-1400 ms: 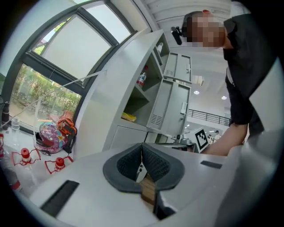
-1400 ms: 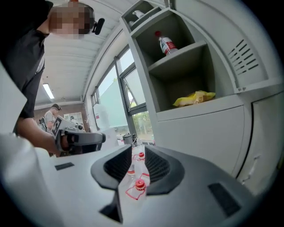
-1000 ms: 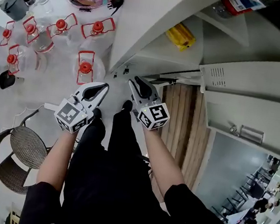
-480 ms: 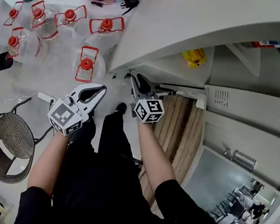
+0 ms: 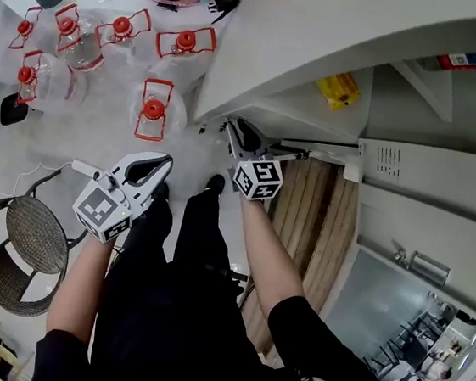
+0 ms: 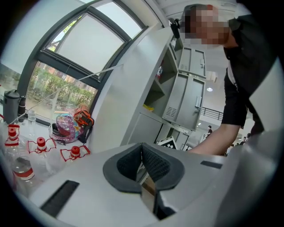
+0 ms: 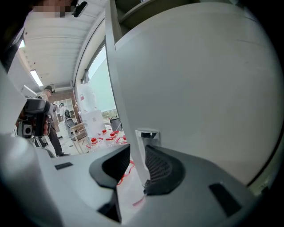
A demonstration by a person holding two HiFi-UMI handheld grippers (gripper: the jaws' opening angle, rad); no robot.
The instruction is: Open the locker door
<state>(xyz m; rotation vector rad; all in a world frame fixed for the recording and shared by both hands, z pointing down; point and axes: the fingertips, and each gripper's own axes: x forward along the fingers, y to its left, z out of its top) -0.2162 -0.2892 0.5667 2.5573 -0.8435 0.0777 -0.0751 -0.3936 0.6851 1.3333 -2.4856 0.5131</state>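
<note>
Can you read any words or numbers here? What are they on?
No text here can be read.
Red box: print too small.
Yellow packet: print too blurred.
Marker cubes: black-and-white patterns, no letters.
Locker door: no writing.

Left gripper (image 6: 142,153), fingers (image 6: 156,163) together (empty), locker door (image 6: 133,88) open ahead
</note>
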